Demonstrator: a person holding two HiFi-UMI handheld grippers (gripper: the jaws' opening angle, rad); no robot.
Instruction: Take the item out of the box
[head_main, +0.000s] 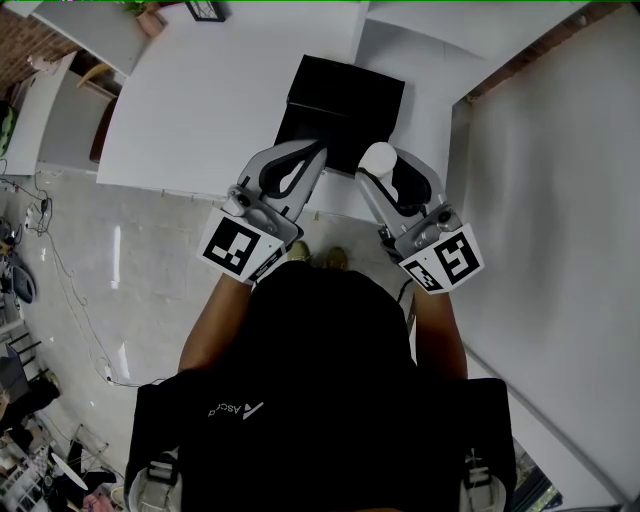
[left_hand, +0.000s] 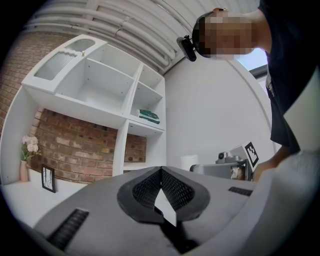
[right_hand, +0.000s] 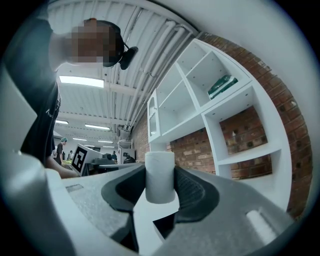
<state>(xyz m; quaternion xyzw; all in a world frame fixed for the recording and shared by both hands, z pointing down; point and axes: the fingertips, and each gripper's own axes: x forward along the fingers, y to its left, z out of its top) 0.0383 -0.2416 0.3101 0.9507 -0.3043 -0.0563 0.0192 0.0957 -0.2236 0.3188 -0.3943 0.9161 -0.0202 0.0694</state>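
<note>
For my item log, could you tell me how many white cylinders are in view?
1. The white cylinder is clamped in the right gripper, near the black box. Others could be hidden inside the box.

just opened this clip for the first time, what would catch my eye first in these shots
The white cylinder clamped between the jaws of the right gripper stands out most, bright against the dark pads. Just beyond both grippers, a black box sits on the white table. The left gripper is shut with nothing in it.
</note>
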